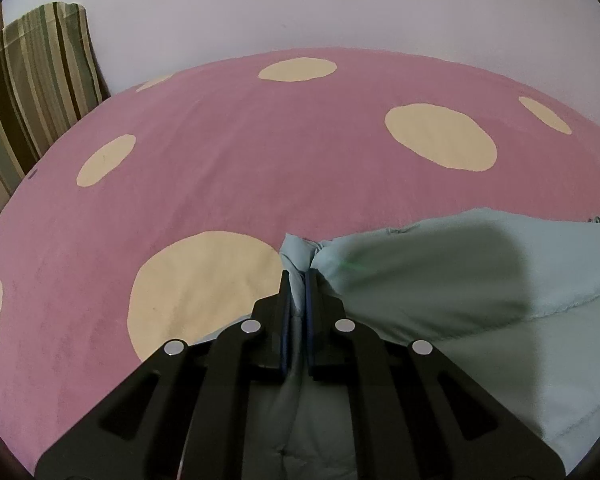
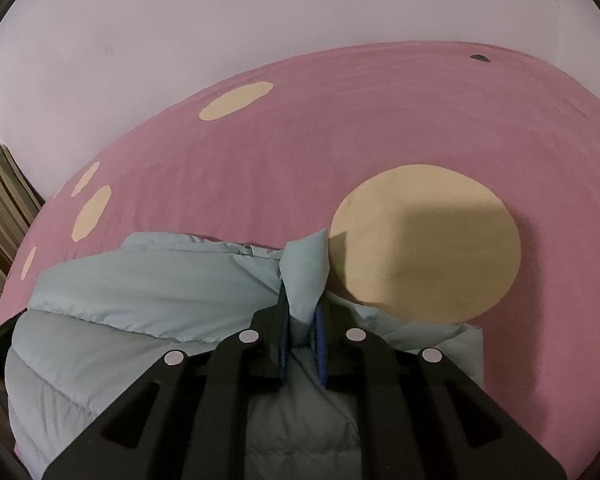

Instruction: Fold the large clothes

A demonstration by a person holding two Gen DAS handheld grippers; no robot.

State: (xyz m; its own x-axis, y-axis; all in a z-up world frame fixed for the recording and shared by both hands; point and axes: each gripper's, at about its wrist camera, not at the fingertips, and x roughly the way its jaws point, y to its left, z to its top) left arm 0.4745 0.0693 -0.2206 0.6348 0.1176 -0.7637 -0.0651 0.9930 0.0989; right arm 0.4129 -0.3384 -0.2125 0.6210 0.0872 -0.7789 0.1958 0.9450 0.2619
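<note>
Now both pinch the pale-blue padded garment point(image 2: 148, 288) — left gripper point(image 1: 299, 280) and right gripper point(image 2: 303, 300) — on the pink spotted bedspread point(image 1: 260, 152).

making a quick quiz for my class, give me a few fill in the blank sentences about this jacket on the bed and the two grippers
1. The pale blue jacket lies on a pink cover with round ____ spots.
2. The left gripper is shut on a fold of the ____.
3. Cloth also sits between the pads of the ____ gripper.
4. Beside the bed stands a cushion with a ____ pattern.

Missing words: cream; jacket; right; striped
</note>
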